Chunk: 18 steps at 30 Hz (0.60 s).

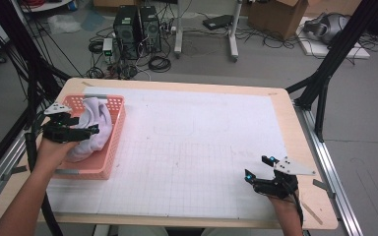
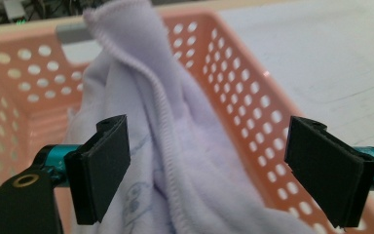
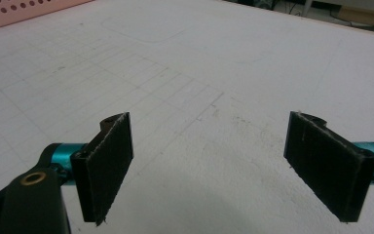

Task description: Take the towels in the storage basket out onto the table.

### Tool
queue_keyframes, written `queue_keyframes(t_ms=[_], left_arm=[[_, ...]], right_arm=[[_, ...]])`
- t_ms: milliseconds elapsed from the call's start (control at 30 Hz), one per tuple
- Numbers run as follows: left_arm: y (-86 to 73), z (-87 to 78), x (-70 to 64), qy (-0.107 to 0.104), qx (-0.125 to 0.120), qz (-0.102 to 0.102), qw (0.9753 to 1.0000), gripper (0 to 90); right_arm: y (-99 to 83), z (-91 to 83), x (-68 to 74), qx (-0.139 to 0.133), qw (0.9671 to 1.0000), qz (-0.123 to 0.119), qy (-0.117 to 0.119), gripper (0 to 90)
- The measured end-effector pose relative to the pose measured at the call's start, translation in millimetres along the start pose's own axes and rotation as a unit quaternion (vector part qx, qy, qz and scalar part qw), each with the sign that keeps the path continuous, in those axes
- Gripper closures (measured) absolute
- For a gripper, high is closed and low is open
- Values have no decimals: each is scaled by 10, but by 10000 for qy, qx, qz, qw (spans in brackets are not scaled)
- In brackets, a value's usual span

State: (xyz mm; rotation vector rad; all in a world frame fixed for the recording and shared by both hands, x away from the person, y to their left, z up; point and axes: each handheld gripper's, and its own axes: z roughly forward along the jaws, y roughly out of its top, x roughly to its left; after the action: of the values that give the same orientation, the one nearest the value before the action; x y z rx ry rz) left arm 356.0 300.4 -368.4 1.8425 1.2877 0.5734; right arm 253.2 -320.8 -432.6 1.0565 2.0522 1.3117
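Observation:
A pale lavender cloth (image 1: 100, 112) lies heaped in a pink perforated basket (image 1: 112, 148) at the table's left side. My left gripper (image 1: 86, 124) hovers over the basket, open, its tips right at the cloth. In the left gripper view the cloth (image 2: 175, 146) rises in a hemmed fold between the wide-apart jaws of my left gripper (image 2: 209, 161), with neither pad pressing on it; the basket wall (image 2: 253, 97) stands behind. My right gripper (image 1: 257, 166) is near the front right of the table, open and holding nothing (image 3: 209, 161).
A white gridded mat (image 1: 192, 147) covers most of the wooden table, with faint outlines drawn at its middle. A corner of the pink basket (image 3: 24, 9) shows far off in the right gripper view. Black frame posts (image 1: 325, 73) flank the table.

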Motion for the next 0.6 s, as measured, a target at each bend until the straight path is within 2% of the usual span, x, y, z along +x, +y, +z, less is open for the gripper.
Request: queue_keyframes(t_ms=[33, 67, 100, 167, 267, 333, 400, 433, 467, 500, 533, 567, 600], left_arm=[[-8, 28, 10, 53, 118, -17, 9999, 173], [-23, 75, 32, 173, 364, -16, 9992, 174], [-23, 75, 32, 173, 364, -16, 9992, 177], [-68, 145, 80, 356, 715, -24, 9968, 181], [-98, 178, 108, 345, 843, -105, 9958, 177], [-126, 209, 132, 257, 1027, -85, 9943, 172], [-130, 223, 135, 240, 1064, -102, 9940, 168], [-140, 259, 135, 217, 1206, -103, 9924, 165], [-140, 259, 135, 217, 1206, -103, 9924, 158], [-159, 319, 128, 193, 1434, -84, 9894, 155], [-159, 319, 128, 193, 1434, -84, 9894, 142], [-170, 356, 121, 220, 1549, -80, 9876, 142], [-189, 423, 112, 306, 1755, -16, 9840, 113]], right_arm=[[1, 2, 1, -4, 10000, -5, 3, 172], [2, 3, 2, -7, 10000, -6, 0, 172], [3, 2, 2, -1, 10000, -13, -1, 172], [3, -1, 7, 5, 10000, 17, 6, 172], [-1, -4, 3, 17, 10000, 25, -3, 172], [-3, -4, 3, 16, 10000, 33, -3, 172], [-2, -4, 4, 8, 10000, 32, -3, 172], [-1, -5, 7, 6, 10000, 31, 3, 172], [1, -4, 9, 3, 10000, 23, -3, 172], [2, -2, 10, 5, 10000, 12, -2, 172], [3, 0, 12, 9, 10000, 2, 3, 172], [3, 0, 12, 9, 10000, 2, 3, 172], [5, 6, 16, 7, 10000, -8, 4, 172]])
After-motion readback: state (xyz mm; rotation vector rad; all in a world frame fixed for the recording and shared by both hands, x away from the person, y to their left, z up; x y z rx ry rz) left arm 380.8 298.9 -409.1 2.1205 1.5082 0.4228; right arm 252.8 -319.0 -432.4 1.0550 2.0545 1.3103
